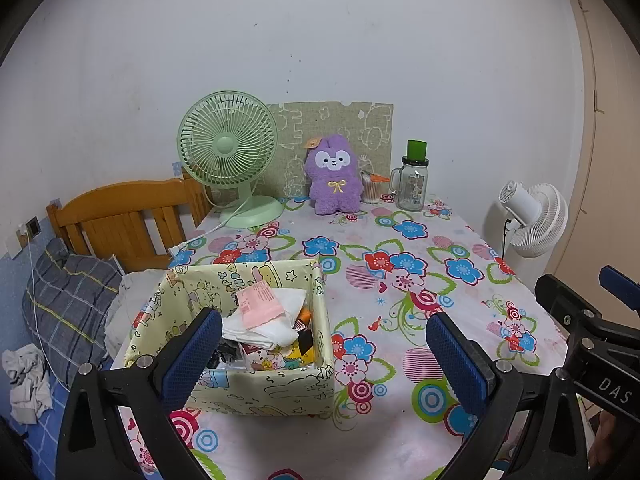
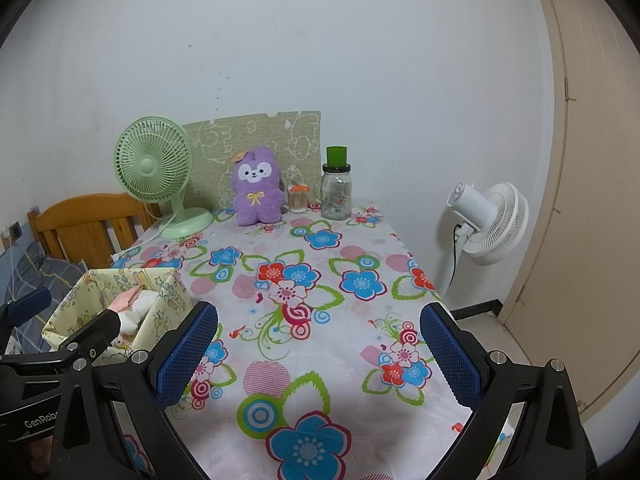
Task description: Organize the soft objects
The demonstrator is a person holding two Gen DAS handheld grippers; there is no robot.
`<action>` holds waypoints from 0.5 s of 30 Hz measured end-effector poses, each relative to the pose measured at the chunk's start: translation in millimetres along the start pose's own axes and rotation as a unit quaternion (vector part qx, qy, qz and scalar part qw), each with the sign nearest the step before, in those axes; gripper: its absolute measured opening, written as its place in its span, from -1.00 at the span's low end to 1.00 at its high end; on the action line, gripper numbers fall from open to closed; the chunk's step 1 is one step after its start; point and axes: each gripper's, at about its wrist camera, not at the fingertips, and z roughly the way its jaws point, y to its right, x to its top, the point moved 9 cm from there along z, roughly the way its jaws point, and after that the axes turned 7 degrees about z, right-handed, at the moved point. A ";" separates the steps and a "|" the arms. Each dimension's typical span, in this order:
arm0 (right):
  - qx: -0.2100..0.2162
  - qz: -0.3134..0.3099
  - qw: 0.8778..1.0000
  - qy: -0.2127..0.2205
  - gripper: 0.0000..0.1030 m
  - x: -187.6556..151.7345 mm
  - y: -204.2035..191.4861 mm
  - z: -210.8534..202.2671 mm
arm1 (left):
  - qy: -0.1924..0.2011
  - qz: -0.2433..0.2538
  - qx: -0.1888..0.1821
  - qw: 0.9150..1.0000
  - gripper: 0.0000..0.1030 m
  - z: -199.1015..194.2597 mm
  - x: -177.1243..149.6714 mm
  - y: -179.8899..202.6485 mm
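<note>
Purple plush bunny [image 1: 334, 178] sits upright at the far end of the counter [image 1: 404, 292], between the green fan [image 1: 228, 148] and the glass jar [image 1: 412, 184]. The yellow fabric box [image 1: 280, 388] of soft bits sits near my left gripper [image 1: 324, 348]. My right gripper [image 2: 318, 350] hovers over flowered cloth. Both are wide open, holding nothing.

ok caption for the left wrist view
Open left claw over a fabric box of soft things, purple plush behind.

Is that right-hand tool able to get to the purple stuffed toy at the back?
Probably yes: the right tool is open, and only bare tablecloth lies before the purple toy.
</note>
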 end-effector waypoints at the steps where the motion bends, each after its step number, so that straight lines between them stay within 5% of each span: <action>1: 0.000 0.000 1.000 0.000 0.99 -0.2 0.1 -0.1 | 0.000 0.000 0.000 1.000 0.99 0.1 0.0 0.0; 15: 0.000 0.000 1.000 0.000 0.99 0.0 0.1 -0.9 | 0.000 0.000 0.000 1.000 0.99 -0.4 0.0 -0.1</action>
